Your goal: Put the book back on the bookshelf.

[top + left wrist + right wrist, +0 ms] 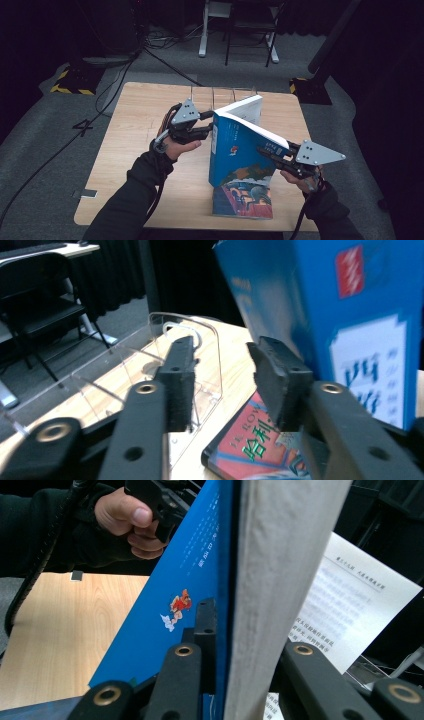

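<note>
The left forearm, in a dark sleeve, rises from the bottom edge of the high view and angles up toward the table's (130, 150) middle. Its hand (176, 148) holds the left gripper (209, 123) about level, jaws pointing right at the spine edge of the blue book (235, 150). In the left gripper view the 2 pads (176, 382) stand apart with bare air between them; the blue book rises just beyond the right-hand pad, close by, and whether that pad brushes it cannot be told. So this claw is open and holds nothing.

The blue book stands upright and tilted near the table's centre, front cover toward the camera, its back cover swung open behind.

A second book (243, 200) lies flat at the near edge, right under the blue one; the left gripper view shows its red cover with lettering below the jaws.

Farther back stands a clear plastic rack (222, 95) with upright dividers, close behind the blue book's top.

The right forearm enters at the lower right. Its hand (299, 181) tips the right gripper (264, 152) up and leftward. In the right gripper view 1 jaw lies against the blue cover and the other behind the thick page block: this claw is clamped on the blue book.
</note>
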Available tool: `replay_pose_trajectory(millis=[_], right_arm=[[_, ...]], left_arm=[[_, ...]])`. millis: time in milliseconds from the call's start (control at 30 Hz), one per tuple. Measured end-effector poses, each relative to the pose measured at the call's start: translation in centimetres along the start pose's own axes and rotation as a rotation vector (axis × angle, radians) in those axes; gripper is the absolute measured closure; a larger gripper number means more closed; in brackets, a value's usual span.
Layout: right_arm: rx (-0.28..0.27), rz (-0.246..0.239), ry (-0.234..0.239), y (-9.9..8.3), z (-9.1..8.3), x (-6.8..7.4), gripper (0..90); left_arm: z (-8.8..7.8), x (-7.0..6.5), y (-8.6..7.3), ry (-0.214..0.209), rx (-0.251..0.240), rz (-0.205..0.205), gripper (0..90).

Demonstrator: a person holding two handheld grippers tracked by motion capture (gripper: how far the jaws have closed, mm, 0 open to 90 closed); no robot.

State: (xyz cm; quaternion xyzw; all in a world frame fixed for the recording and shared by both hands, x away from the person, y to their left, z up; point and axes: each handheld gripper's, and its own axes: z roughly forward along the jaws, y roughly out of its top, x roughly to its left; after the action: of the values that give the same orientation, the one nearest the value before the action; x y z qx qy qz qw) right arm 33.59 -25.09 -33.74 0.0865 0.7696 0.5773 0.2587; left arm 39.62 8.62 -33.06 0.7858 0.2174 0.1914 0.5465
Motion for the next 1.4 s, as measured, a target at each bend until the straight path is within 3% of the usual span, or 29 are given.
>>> replay_pose_trajectory(millis=[133,267,333,400,467,567,600,767,900,1167,1300,1400], right_arm=[[-0.01,-0.003,0.001,0.0,-0.4,0.5,77.5],[-0.012,-0.005,-0.001,0.0,-0.7,0.9,77.5],[-0.011,-0.004,-0.001,0.0,-0.8,1.0,77.4],[-0.014,-0.008,-0.002,-0.1,-1.0,1.2,77.4],[-0.012,-0.007,-0.002,-0.1,-1.1,1.4,77.4],[-0.02,-0.003,0.0,-0.1,-1.3,1.6,77.3],[-0.021,0.001,-0.002,-0.1,-1.3,1.7,77.3],[-0.024,0.011,0.0,-0.2,-1.5,1.9,77.3],[-0.036,0.014,0.006,-0.3,-1.6,2.2,77.3],[-0.044,0.015,0.022,-0.3,-2.1,2.7,76.9],[-0.037,0.012,0.036,-0.2,-2.4,3.2,76.5],[-0.032,0.012,0.047,-0.2,-2.7,3.4,76.3]], left_arm=[[-0.4,-0.5,-0.9,0.021,0.035,-0.004,45.4],[-0.5,-0.6,-1.9,0.015,0.099,-0.008,33.7],[-0.7,-0.9,-2.4,0.011,0.124,0.014,31.6],[-1.0,-1.3,-3.1,-0.004,0.134,0.01,28.3],[-1.2,-1.8,-3.6,-0.014,0.146,0.005,27.8],[-1.4,-2.5,-4.3,-0.032,0.203,0.037,36.7],[-1.5,-2.8,-4.7,-0.026,0.213,0.032,35.7],[-2.0,-3.4,-6.0,-0.089,0.22,-0.017,31.1],[-2.0,-4.9,-7.1,-0.189,0.244,-0.028,32.5],[0.0,-7.1,-7.7,-0.244,0.23,-0.026,31.1],[0.8,-7.5,-7.2,-0.237,0.215,-0.009,36.5],[1.1,-7.2,-6.8,-0.255,0.167,-0.032,40.2]])
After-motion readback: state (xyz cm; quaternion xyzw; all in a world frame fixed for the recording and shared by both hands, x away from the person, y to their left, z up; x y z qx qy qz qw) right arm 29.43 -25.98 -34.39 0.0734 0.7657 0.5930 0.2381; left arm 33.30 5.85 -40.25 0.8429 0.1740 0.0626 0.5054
